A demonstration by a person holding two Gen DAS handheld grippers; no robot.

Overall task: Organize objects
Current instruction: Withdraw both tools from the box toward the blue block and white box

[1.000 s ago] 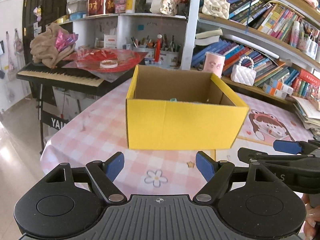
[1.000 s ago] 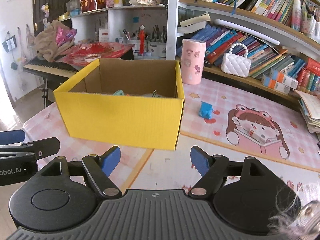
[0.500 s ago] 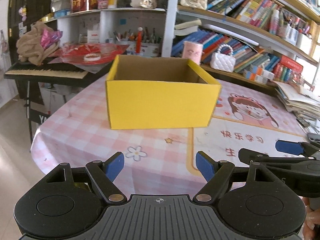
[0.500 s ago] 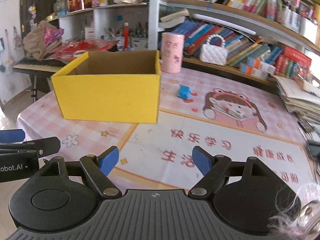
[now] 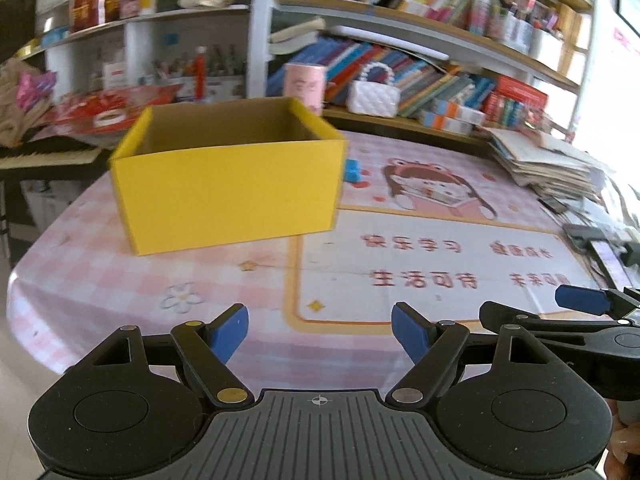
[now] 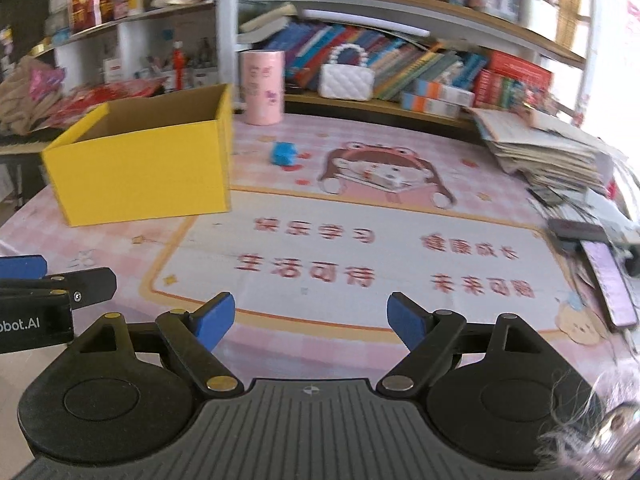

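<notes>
**Q:** Yellow box (image 5: 228, 196) — where is it, and which way does it run?

**A:** It stands upright and open-topped on the far left part of the tabletop (image 5: 400, 280), near the left edge. Its long axis runs roughly left to right, with one long wall facing the cameras. In the left wrist view the right end sits a little farther back.

**Q:** What is it made of?

**A:** Corrugated cardboard, smooth bright yellow outside and plain brown inside, with square corners. Nothing inside can be seen from this low angle.

**Q:** What lies around it?

**A:** A small blue block (image 6: 284, 153) sits on the cloth just beyond the box's right end. A pink cylindrical tin (image 6: 262, 86) stands farther back by the far edge, beside a white quilted handbag (image 6: 347, 78) on the shelf ledge. The cloth is pink checked, with a cartoon girl and a cream panel of red characters. A phone (image 6: 608, 280) lies near the right edge.

**Q:** And the grippers?

**A:** The left gripper (image 5: 320, 332) is spread wide and holds nothing. The right gripper (image 6: 310, 320) is also spread and empty; its jaws have just been opening.

**Q:** What differs from a second ago?

**A:** Both views have pulled back and swung right: the box looks smaller and farther left, and more of the printed panel shows.
</notes>
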